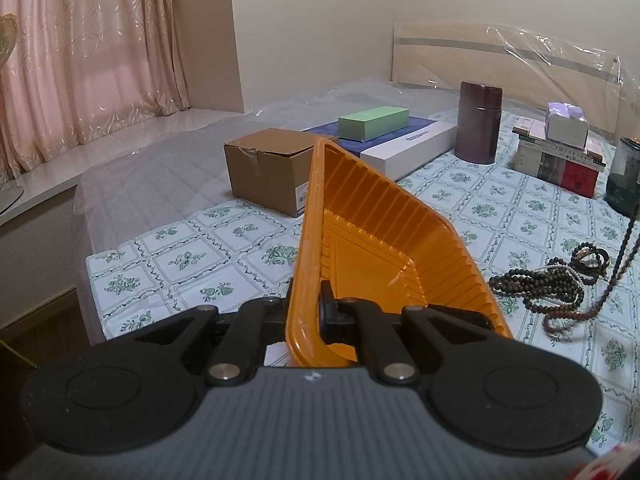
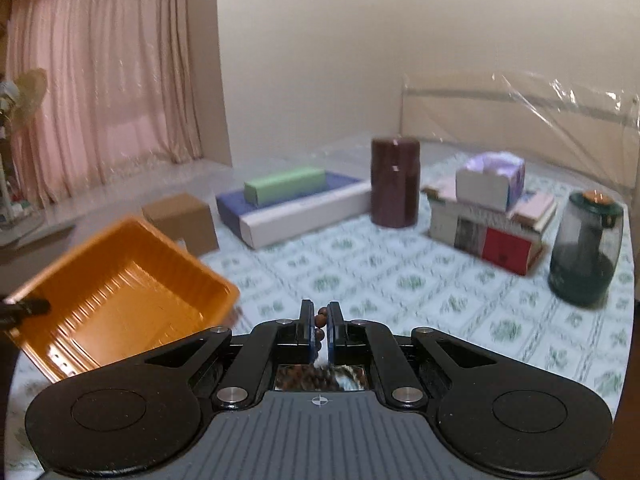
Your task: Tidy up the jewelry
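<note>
Your left gripper (image 1: 310, 312) has its jaws clamped on the near rim of the orange tray (image 1: 380, 240), holding it lifted and tipped on edge above the bed (image 1: 200, 248), ribbed inside facing right. In the right wrist view the same orange tray (image 2: 120, 296) sits low left, tilted, a black fingertip (image 2: 28, 306) on its left rim. Your right gripper (image 2: 319, 330) has its jaws nearly together, pinching a strand of brown beads (image 2: 320, 322) between the blue pads; the strand runs down out of sight behind the jaws. In the left view a bead strand (image 1: 624, 256) hangs down at the far right edge, its lower end by the pile of dark bead necklaces (image 1: 548, 284) lying on the floral sheet right of the tray; a coiled bracelet (image 1: 590, 258) sits at the pile's far side. Behind: cardboard box (image 1: 264, 168) just beyond the tray, green box (image 1: 372, 122) on top of a flat blue-and-white box (image 1: 412, 148), dark brown canister (image 1: 478, 122), stack of books (image 1: 560, 160) with a small white box (image 1: 566, 124) on top, dark green glass jar (image 2: 584, 248) at far right. Right view is motion-blurred.
</note>
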### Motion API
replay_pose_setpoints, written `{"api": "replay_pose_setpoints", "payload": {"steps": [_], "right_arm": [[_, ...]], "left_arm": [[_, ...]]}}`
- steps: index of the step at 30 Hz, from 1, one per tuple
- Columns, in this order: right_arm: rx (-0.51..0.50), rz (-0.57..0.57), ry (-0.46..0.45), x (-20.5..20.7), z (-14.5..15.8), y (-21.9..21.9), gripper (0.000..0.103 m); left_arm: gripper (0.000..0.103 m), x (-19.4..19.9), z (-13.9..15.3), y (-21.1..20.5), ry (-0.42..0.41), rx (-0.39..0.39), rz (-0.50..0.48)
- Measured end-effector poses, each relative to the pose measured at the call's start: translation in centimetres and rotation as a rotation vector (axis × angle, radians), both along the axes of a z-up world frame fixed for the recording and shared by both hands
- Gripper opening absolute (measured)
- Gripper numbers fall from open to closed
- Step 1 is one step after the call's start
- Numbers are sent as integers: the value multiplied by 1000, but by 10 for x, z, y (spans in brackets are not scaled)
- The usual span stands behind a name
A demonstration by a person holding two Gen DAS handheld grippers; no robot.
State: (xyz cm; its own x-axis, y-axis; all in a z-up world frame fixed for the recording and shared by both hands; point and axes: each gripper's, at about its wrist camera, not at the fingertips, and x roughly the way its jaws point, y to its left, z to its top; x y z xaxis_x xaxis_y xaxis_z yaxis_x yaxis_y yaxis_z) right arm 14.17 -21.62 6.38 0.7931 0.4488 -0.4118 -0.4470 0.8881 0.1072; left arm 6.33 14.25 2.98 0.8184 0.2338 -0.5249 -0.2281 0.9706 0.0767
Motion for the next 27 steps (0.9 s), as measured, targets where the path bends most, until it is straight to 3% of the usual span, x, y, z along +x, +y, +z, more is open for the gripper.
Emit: {"api": "replay_pose_setpoints", "payload": {"steps": [14,27], "right_arm": [[55,135,-84,-7,45,28,5],[195,345,-112,-7,88,92,5]], "left_arm": [[6,2,5,-2,-2,3,-5],[6,2,6,-2,-4,1,-4]]}}
